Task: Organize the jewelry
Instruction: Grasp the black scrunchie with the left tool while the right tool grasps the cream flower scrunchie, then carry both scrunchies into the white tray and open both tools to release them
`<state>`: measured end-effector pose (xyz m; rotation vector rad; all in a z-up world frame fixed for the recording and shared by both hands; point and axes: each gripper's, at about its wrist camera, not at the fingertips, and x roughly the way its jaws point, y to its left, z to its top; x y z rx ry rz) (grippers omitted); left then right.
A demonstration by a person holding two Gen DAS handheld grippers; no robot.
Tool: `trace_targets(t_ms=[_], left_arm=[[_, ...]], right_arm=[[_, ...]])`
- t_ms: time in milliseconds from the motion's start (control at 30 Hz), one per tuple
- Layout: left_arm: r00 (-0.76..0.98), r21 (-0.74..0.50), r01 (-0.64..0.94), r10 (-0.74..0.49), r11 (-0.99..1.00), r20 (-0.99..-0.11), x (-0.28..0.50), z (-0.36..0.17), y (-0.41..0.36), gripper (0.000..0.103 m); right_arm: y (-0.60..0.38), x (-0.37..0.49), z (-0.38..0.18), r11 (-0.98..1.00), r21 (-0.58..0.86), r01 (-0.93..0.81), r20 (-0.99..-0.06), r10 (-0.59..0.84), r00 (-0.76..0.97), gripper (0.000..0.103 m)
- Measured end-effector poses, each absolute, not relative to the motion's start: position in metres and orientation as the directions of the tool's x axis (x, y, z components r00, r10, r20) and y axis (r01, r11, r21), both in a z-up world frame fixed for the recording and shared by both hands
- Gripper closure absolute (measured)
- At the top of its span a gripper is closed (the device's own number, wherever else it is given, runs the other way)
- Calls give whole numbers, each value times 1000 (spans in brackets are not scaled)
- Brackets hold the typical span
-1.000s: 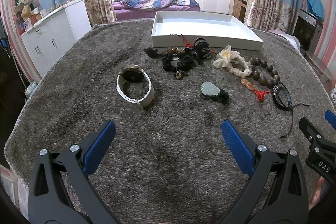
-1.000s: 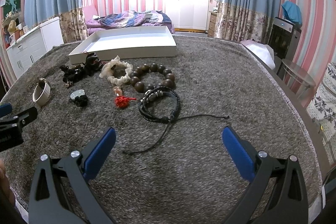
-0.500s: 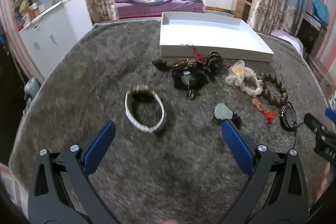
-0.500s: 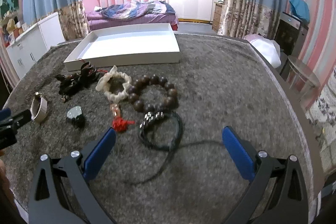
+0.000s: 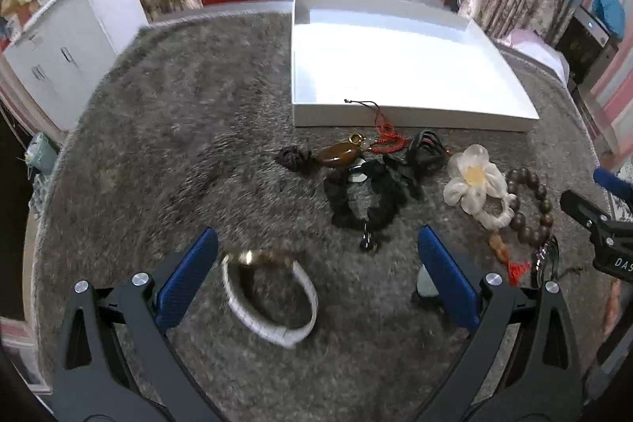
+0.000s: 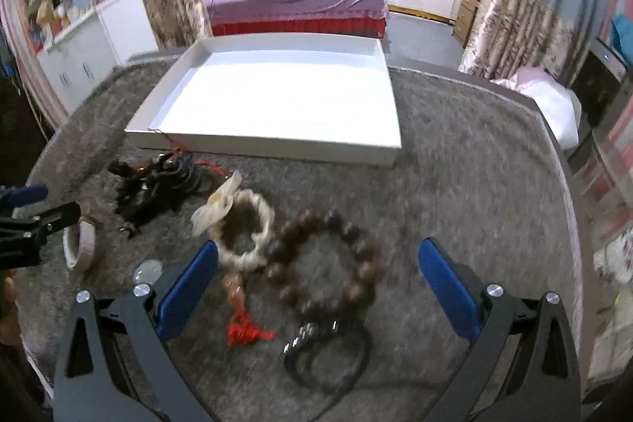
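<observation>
left wrist view: grey shaggy rug (image 5: 166,129) filling the frame, white shallow tray (image 5: 395,62) at upper centre, nothing inside it but a red cord end draped over its near wall. jewelry strewn in a row below the tray, all on the rug, none put away yet. left gripper (image 5: 316,277) spread wide, holding nothing, blue pads low in the frame. white-strapped watch (image 5: 269,293) lying on its side between those pads, nearer the left one, its loop running from upper left to lower right. likely first pick for this hand.

right wrist view: right gripper (image 6: 318,279) likewise spread wide, holding nothing. dark wooden bead bracelet (image 6: 328,263) lying flat between its pads, straight ahead, motion-blurred. cream flower bracelet (image 6: 241,224) touching the beads on their left. black cord bracelet (image 6: 326,354) below, closest to the lens.
</observation>
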<state>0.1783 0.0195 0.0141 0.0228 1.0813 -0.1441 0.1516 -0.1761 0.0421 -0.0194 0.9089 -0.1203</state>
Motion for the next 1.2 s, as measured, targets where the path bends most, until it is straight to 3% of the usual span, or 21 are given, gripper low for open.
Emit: trace_targets(t_ms=[167,267,300,533,633,867,967,1100,1200], left_arm=[[346,-125,162,-175,979,-922,212,-5,10,22],[291,-144,148,-182,978,-939,226,-17,7,37],[275,-154,147,-190,977,-943,230,-22,6,42],[219,-180,123,-204,976,-954,246,-37,6,44],[196,-178,117,-199,977,-960,254,-43,4,54],[184,-162,154,-189,975,-965,259,-47,-15,60],[169,-146,152,-171,978,-971,263,-52,-16,73],[187,-128,156,-157,979,-970,262,-51,-15,91],[189,-147,145,-174,978,-967,261,-50,-7,94]], right_arm=[[-175,190,29,999,-27,33,-850,-40,525,6],[-179,204,17,1000,14,17,-887,4,462,34],[-179,208,14,999,36,11,-896,28,443,38],[-171,225,-3,999,50,-6,-917,48,395,39],[-164,231,-10,999,26,-21,-924,32,380,49],[-162,239,-19,999,21,-25,-929,29,369,63],[-165,241,-21,999,36,-23,-930,42,365,63],[-165,236,-20,998,36,-49,-923,52,382,80],[-161,231,-20,997,13,-82,-922,44,386,90]])
